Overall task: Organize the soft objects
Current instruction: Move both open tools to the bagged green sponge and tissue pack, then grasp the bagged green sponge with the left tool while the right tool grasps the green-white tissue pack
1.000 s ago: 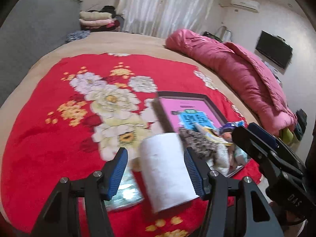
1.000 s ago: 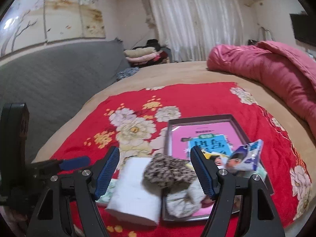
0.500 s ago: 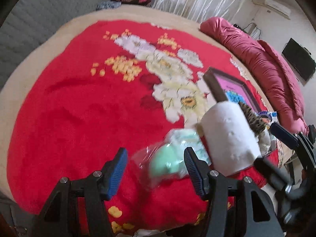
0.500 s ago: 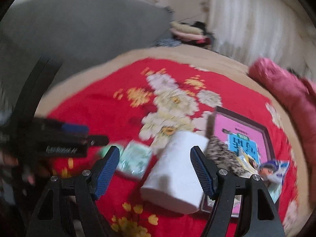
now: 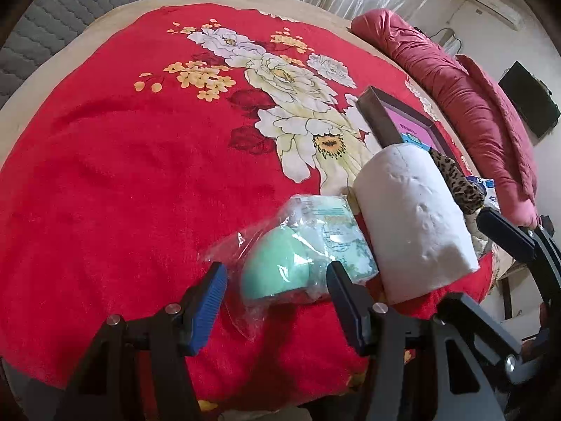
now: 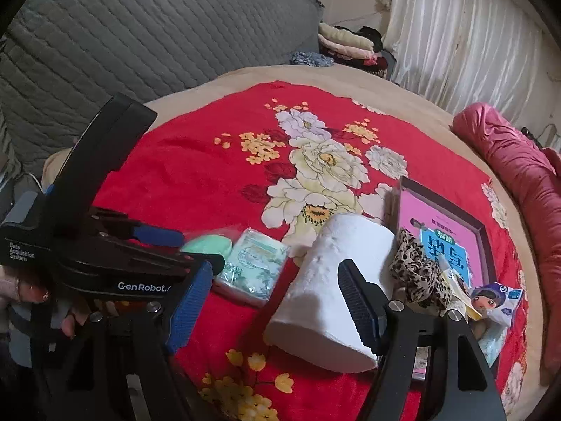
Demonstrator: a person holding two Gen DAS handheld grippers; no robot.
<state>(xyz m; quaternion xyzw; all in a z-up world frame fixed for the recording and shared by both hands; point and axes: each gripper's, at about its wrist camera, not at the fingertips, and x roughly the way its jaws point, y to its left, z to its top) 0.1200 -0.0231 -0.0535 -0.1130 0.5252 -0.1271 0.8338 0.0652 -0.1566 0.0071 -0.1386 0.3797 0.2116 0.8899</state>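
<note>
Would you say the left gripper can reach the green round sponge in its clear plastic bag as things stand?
Probably yes: the left gripper stands open with the green round sponge just ahead between its fingers, nothing covering it; the white paper roll lies beside, clear.

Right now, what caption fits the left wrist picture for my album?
Open left tongs hover at a bagged green sponge beside a toilet paper roll on the red flowered blanket.
</note>
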